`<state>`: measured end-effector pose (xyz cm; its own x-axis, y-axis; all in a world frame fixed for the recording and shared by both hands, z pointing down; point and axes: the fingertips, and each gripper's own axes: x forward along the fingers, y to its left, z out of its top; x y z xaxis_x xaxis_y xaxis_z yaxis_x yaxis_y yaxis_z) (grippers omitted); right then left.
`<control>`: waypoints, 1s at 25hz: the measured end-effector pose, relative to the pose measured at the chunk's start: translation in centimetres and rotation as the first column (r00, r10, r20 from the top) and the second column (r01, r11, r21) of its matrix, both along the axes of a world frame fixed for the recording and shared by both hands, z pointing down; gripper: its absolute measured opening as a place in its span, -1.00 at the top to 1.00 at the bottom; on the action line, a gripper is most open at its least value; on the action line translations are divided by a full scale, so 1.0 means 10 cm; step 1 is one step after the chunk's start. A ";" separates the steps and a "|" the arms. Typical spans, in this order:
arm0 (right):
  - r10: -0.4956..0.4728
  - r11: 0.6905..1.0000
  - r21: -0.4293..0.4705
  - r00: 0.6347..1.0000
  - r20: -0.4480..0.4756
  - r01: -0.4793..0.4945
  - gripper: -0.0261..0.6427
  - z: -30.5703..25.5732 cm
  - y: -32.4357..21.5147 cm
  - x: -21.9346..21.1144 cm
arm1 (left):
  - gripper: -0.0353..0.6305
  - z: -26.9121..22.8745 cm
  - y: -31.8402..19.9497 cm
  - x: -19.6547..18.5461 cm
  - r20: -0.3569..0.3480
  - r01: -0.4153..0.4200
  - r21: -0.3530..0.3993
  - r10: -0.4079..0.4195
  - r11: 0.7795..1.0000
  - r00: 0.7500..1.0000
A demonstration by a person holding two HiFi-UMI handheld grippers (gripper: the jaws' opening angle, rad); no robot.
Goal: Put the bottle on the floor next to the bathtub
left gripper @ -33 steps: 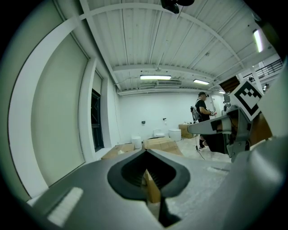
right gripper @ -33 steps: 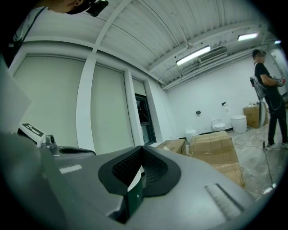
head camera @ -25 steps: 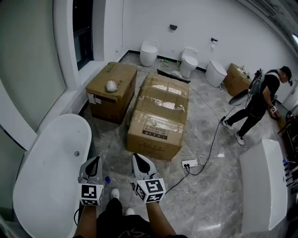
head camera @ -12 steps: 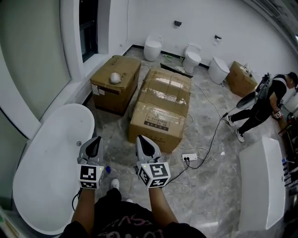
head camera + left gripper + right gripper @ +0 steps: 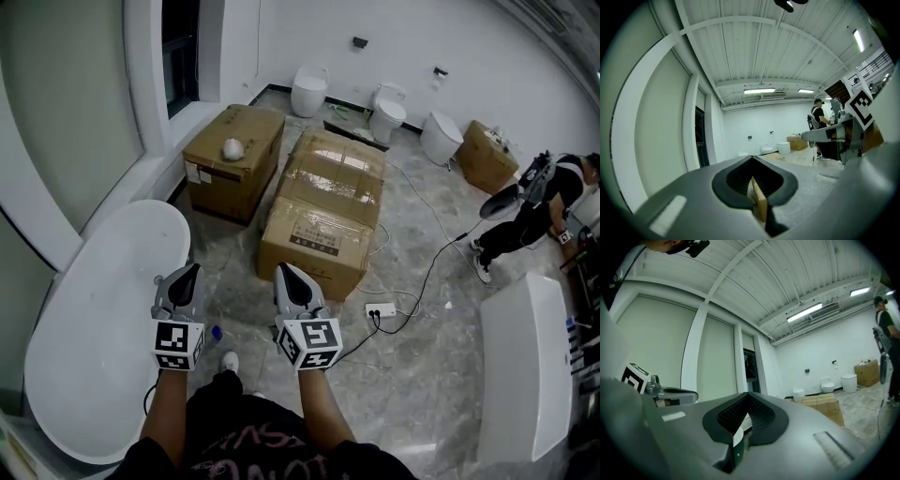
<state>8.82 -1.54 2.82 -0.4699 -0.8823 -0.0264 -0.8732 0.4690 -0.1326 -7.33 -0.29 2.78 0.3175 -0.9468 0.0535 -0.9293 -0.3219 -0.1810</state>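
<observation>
Noting both jaw pairs pressed together and empty, left hand-held gripper (image 5: pixel 188 275) and right hand-held gripper (image 5: pixel 287 274), with the small bottle (image 5: pixel 215 332) seemingly already on the floor surface just beside the bathtub (image 5: pixel 84 356), I'd lift straight away, no low sweep near it.

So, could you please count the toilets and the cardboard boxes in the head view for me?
Toilets: 3
Cardboard boxes: 4
Total: 7
</observation>
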 end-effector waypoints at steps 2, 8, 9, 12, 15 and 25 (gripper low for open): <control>0.000 1.000 -0.003 1.000 -0.001 0.000 0.87 0.00 0.01 -0.01 | 0.89 0.04 -0.01 -0.03 -0.006 0.005 -0.015 -0.005 1.000 1.000; -0.003 1.000 -0.020 1.000 -0.023 0.002 0.87 0.10 0.03 -0.05 | 0.89 0.16 0.03 -0.02 -0.024 0.006 -0.041 -0.007 0.999 1.000; -0.003 1.000 -0.023 1.000 -0.023 0.002 0.87 0.12 0.03 -0.04 | 0.89 0.18 0.03 -0.02 -0.023 0.005 -0.043 -0.006 0.999 1.000; -0.004 0.999 -0.032 1.000 -0.023 0.004 0.87 0.16 0.05 -0.04 | 0.89 0.21 0.05 -0.04 -0.024 0.010 -0.050 -0.012 0.999 1.000; -0.008 0.999 -0.037 1.000 -0.024 0.007 0.87 0.17 0.07 -0.05 | 0.89 0.20 0.07 -0.06 -0.026 0.015 -0.052 -0.017 0.999 1.000; -0.003 0.999 -0.049 0.999 -0.043 0.001 0.87 0.22 0.15 -0.01 | 0.89 0.25 0.12 0.01 -0.033 -0.013 -0.060 0.011 0.998 0.999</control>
